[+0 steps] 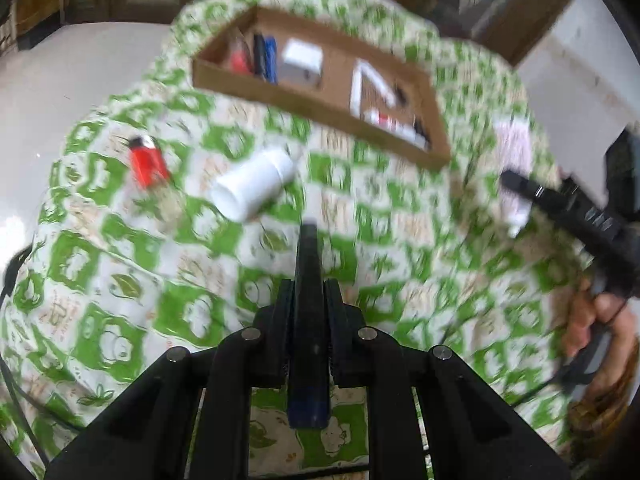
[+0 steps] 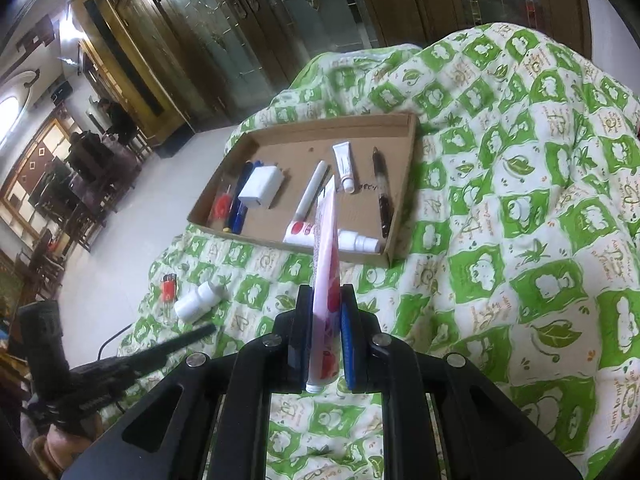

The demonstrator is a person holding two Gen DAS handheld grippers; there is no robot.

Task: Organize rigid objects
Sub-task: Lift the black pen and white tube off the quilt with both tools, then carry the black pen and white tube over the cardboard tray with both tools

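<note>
My left gripper [image 1: 310, 228] is shut with nothing visible between its fingers, and it points down at the quilt just below a white bottle [image 1: 252, 184] that lies on its side. A red lighter [image 1: 147, 162] lies left of the bottle. My right gripper [image 2: 326, 292] is shut on a pink-and-white tube [image 2: 326, 240], held above the quilt in front of the cardboard tray [image 2: 288, 245]. In the tray lie a white charger [image 2: 262, 188], blue pens [image 2: 240, 216], a white pen, a small tube, a brown pen and a spray bottle. The left wrist view is blurred.
A green-and-white patterned quilt [image 2: 520, 200] covers the surface, with white floor [image 2: 132, 208] beyond its left edge. A hand [image 1: 592, 320] grips the right gripper's handle. Wood-and-glass doors stand behind. People sit at tables far left in the right wrist view.
</note>
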